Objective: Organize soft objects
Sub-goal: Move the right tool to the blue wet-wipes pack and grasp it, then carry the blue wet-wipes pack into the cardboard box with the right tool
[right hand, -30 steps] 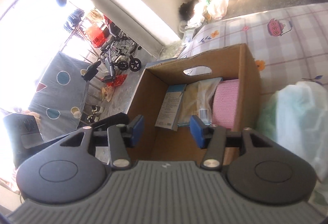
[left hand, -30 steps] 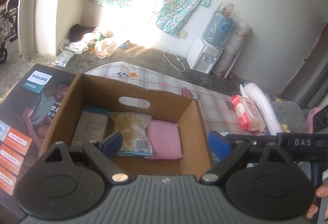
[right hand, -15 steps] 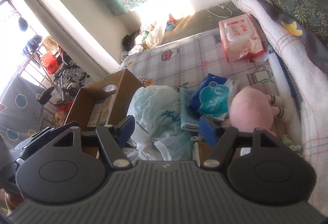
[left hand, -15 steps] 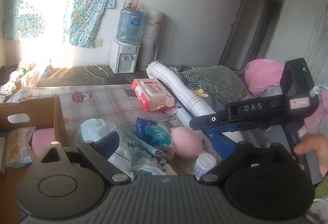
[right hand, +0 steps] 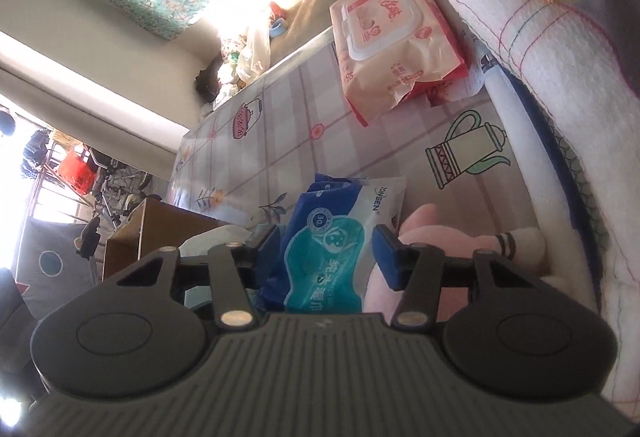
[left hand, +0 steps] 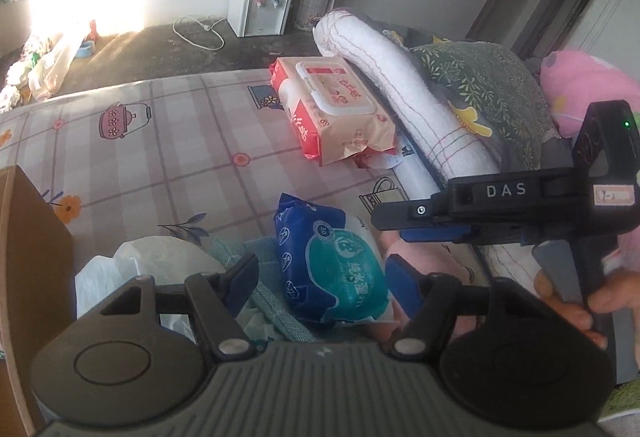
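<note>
The blue wipes pack [left hand: 334, 269] serves as the landmark: it lies on the checked mattress sheet [left hand: 168, 141], leaning on the clutter around it, with its teal face turned up toward both cameras. The left gripper [left hand: 322, 277] hangs just above it, and its jaws, which have just been closing, straddle the near half of the pack, one blue pad off the pack's left edge and the other at its right edge; the pads do not visibly press on the wrapper, so the gripper reads as spread around the pack, not pinching it. The right gripper [right hand: 326, 247] points at the same pack from the other side, its jaws also just closing; its left pad sits at the pack's dark blue edge and its right pad at the white edge, and whether they touch the wrapper cannot be told. Right of the pack, touching it, lies a pink plush toy [right hand: 432, 233]. Left of the pack sit a crumpled pale plastic bag [left hand: 160, 261] and a teal cloth [left hand: 264, 301], and beyond these the cardboard box [left hand: 32, 245]. Behind the pack, well apart from it, lies a red-and-cream wipes pack [left hand: 336, 113], next to a rolled white blanket [left hand: 400, 85]. A hand [left hand: 576, 301] grips the right gripper's handle
</note>
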`<action>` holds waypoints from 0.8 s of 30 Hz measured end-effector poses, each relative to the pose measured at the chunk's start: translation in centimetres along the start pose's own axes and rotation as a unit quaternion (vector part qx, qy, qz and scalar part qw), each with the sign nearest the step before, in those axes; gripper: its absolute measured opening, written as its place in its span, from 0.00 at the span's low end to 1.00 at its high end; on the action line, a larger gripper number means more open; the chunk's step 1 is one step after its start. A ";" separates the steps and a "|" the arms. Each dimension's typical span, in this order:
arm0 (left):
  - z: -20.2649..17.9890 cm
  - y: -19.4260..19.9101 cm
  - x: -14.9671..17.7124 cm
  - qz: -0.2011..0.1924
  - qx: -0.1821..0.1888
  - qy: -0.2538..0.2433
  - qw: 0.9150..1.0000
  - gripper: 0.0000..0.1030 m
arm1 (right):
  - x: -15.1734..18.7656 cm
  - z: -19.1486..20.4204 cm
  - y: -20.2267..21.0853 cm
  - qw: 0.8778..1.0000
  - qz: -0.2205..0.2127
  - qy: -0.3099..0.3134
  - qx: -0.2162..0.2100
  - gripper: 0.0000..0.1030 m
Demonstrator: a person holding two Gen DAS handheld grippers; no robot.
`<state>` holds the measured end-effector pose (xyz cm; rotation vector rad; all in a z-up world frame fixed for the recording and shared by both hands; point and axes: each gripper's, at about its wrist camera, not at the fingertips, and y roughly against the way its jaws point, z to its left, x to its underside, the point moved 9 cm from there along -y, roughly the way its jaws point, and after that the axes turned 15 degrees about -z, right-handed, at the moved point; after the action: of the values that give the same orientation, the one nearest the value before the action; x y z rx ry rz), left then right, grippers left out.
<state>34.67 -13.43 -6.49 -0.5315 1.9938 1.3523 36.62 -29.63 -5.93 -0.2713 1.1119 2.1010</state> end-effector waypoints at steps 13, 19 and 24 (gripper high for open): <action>1.1 -7.4 2.1 0.089 0.021 0.047 0.995 0.57 | 0.2 -2.8 -8.1 0.996 0.089 -0.020 -0.004 0.49; 1.0 -8.1 2.5 0.099 0.028 0.059 0.993 0.61 | 1.4 -2.5 -9.1 0.991 0.129 -0.011 -0.019 0.53; 0.9 -8.1 2.2 0.092 0.011 0.077 0.993 0.55 | 1.8 -2.1 -9.6 0.992 0.117 -0.029 -0.029 0.53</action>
<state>38.69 -15.60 -13.59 -0.4629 2.2268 1.4345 41.64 -26.93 -14.19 -0.1100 1.0928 2.3344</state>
